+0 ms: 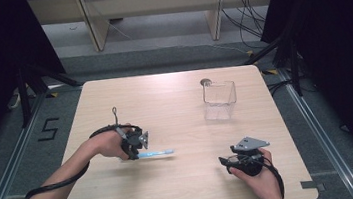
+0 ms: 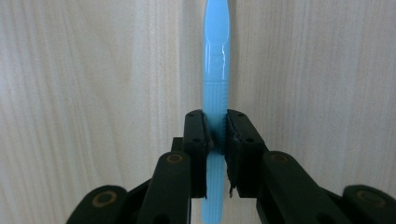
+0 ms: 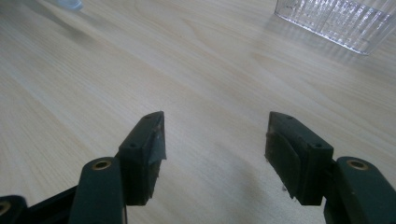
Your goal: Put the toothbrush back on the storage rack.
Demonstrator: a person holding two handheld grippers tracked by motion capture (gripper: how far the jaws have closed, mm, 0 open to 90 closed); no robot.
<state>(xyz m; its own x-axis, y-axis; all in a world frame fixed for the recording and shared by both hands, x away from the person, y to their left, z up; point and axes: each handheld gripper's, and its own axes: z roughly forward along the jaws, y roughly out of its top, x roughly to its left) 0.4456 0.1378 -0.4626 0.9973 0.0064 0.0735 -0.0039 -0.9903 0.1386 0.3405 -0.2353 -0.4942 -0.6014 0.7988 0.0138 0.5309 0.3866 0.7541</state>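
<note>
Two jaws of the left gripper (image 2: 215,135) are clamped on a blue toothbrush (image 2: 215,84) lying on the table (image 1: 175,109); the right gripper (image 3: 215,154) is held wide apart, nothing between.

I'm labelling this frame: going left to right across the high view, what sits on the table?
left gripper → blue toothbrush → clear plastic box → right gripper
</note>
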